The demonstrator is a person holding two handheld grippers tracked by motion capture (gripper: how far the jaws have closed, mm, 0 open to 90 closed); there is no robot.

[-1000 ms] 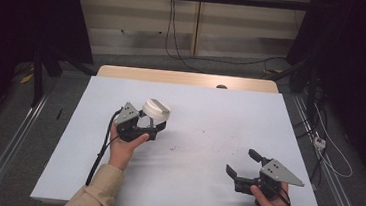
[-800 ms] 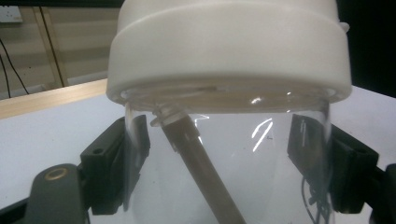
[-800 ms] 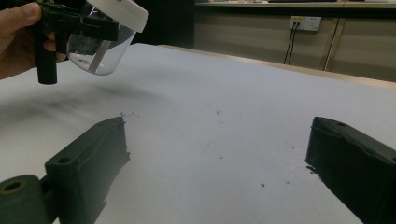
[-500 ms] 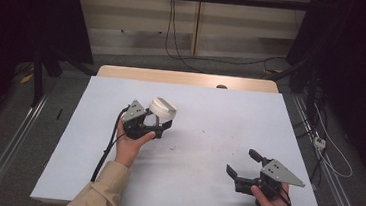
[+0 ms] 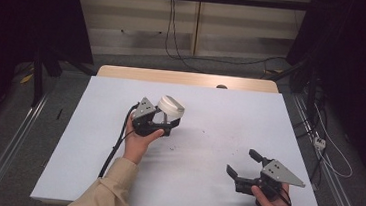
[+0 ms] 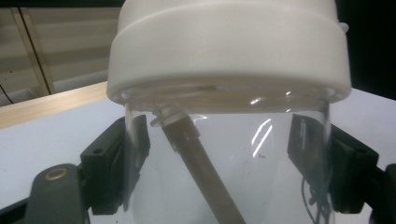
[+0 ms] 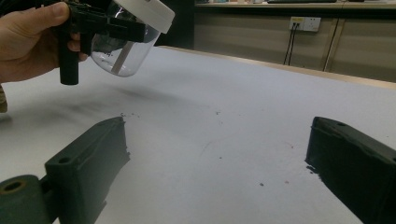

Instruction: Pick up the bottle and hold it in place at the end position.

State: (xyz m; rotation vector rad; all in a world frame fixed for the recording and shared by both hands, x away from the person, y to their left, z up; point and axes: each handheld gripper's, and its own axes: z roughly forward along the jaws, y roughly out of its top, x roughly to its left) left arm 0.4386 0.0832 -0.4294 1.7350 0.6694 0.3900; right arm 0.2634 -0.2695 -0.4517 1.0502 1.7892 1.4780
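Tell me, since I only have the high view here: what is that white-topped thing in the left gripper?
Observer: A clear cup with a white lid; the left gripper has a jaw on each side of its wall.
Operator: Anything inside it?
Observer: A straw-like tube slants down from under the lid.
Operator: Is the cup on the table?
Observer: No; the right gripper view shows it tilted, held above the white table.
Operator: And the right gripper?
Observer: The right gripper has its jaws spread with nothing between them.

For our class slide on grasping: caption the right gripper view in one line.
Left claw holds a white-lidded clear jar tilted above the table.
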